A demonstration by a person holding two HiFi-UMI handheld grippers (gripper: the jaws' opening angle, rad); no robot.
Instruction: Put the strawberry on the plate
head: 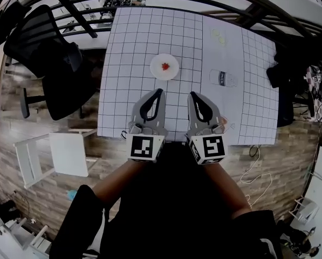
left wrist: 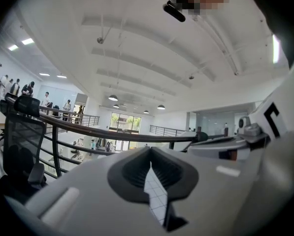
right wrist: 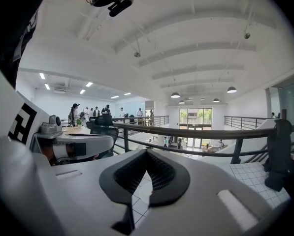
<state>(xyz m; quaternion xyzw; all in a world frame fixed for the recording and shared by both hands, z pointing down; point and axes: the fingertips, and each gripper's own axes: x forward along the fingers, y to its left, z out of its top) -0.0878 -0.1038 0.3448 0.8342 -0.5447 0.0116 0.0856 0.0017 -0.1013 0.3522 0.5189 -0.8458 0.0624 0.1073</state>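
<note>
**A:** Starting at the left, our left gripper [head: 160, 91] sits on the near side of the plate [head: 172, 74]. Its jaws are shut tip to tip, with nothing between them.

**B:** The strawberry [head: 165, 66] already lies on that plate, about at its middle and well apart from both grippers. We'd judge the task done.

**A:** And if we had to move it again?

**B:** We'd expect it to be light, soft and easy to bruise, with a slightly slick skin. We'd take it across its widest part and close only until it stops slipping. It's too small from the head view for us to tell which way its tip points, so we'd check that first.

**A:** Our right gripper [head: 193, 95] is also on the near side of the plate, just right of the left one. Its jaws are closed on nothing too.

**B:** Farther right of the plate, what looks like a clear bottle [head: 224, 78] lies flat on the gridded cloth [head: 123, 90].
</note>
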